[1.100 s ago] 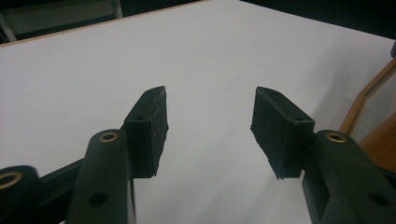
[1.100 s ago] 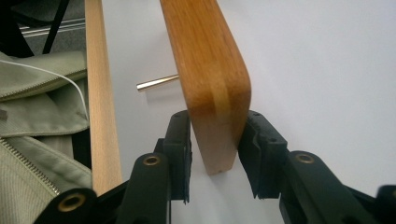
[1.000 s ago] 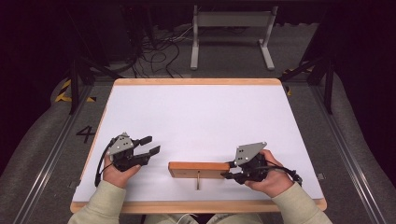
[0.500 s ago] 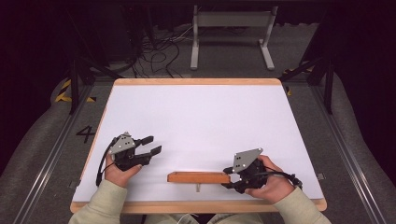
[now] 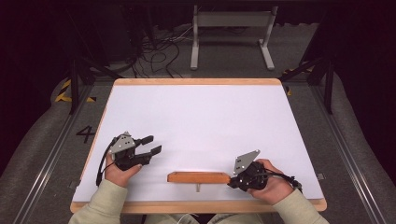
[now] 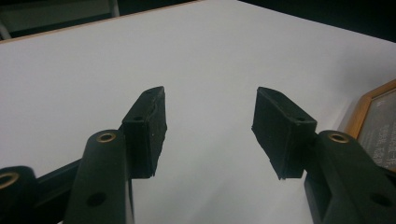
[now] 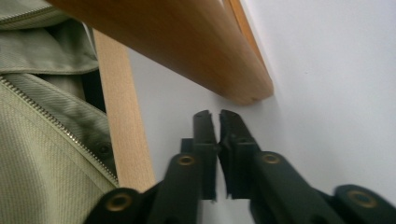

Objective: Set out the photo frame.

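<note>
Table (image 5: 196, 116): white top, wood rim.
Frame (image 5: 198, 177): wooden, near your front edge, between your grippers.
Left gripper (image 5: 150, 145): your jaws gape wide, holding nothing, left of frame.
Right gripper (image 5: 232, 183): your jaws pressed together, empty, tips at frame's right end.

Bright even light on the white table (image 5: 201, 121), dark surroundings, soft short shadows, near black jaws blurred, slightly grainy.
</note>
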{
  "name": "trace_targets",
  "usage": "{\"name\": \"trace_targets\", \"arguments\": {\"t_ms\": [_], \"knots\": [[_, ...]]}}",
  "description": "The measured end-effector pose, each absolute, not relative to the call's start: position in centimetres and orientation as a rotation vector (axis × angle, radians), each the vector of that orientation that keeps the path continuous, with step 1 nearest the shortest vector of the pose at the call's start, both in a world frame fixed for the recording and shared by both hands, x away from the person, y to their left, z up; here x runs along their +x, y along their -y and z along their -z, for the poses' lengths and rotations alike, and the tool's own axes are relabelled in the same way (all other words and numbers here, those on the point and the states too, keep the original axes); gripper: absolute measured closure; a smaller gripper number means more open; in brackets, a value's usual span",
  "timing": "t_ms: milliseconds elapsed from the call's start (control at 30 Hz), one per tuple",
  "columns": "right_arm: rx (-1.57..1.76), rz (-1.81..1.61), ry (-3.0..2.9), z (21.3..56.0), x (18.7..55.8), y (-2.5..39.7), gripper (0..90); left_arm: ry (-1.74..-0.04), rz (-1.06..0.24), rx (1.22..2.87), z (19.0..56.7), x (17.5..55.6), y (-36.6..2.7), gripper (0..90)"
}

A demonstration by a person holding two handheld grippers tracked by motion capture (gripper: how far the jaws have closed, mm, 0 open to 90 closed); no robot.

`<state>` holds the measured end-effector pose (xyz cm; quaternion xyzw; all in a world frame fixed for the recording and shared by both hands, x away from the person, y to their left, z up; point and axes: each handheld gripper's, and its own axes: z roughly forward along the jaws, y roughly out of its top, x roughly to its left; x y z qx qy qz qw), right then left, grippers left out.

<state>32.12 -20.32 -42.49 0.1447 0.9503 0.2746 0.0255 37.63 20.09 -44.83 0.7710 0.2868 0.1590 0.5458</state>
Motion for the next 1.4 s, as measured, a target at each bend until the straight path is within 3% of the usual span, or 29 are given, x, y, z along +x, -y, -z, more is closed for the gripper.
{"name": "trace_targets", "arguments": {"t_ms": [533,1400], "knots": [[0.542,-1.037,-2.801,43.2,34.2,19.3,90.0,-0.687,-0.381,1.83,44.9,37.5,-20.1,45.3],[0.68,-1.023,-2.716,43.9,39.5,16.0,90.0,-0.704,-0.383,1.843,44.9,37.5,-20.3,45.8]]}}
